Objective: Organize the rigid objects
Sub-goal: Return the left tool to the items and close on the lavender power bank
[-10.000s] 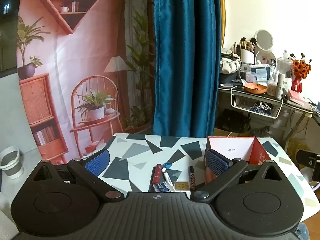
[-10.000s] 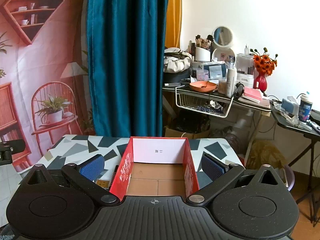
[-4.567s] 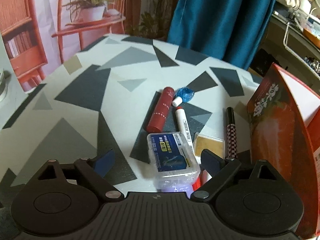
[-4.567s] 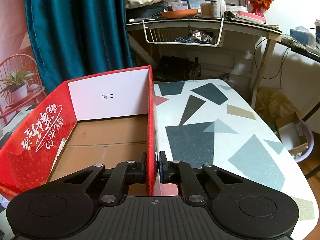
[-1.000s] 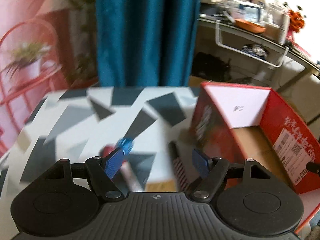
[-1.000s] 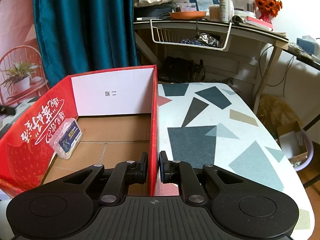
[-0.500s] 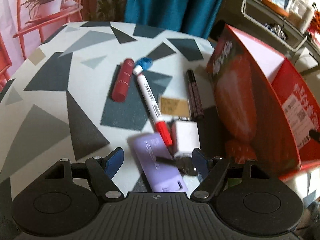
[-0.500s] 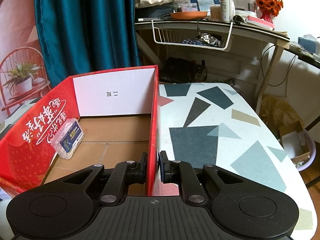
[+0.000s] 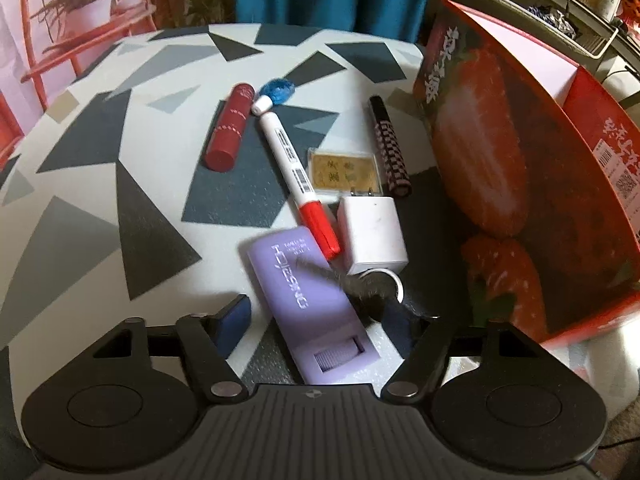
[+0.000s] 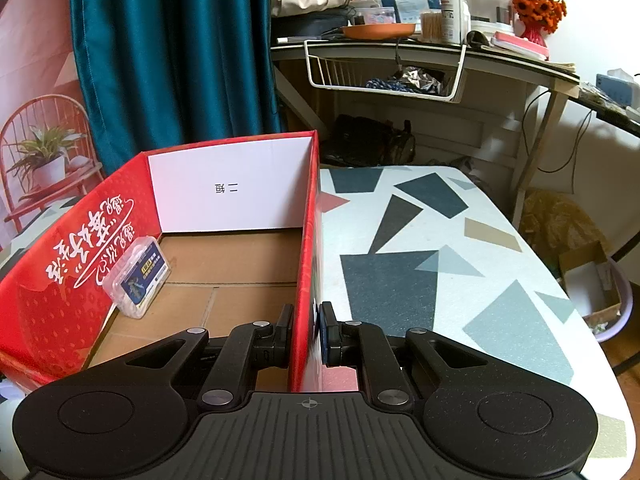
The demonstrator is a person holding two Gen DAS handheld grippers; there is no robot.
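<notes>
In the left wrist view a flat purple case lies on the patterned table between the jaws of my left gripper. The jaws are closing, and the blue pads stand clear of the case. A dark key rests across the case. Beyond it lie a white charger plug, a red-capped white marker, a gold card, a checkered pen, a red lipstick tube and a blue bead. My right gripper is shut on the red box's right wall. A clear plastic case leans inside the box.
The red strawberry-print box stands close on the right of the pile. The table's right half runs to a rounded edge. Behind are a teal curtain and a cluttered desk with a wire basket.
The left gripper has dropped closer to the pile, so the purple case now sits between its jaws, which have narrowed a little. The right gripper and the box have not moved.
</notes>
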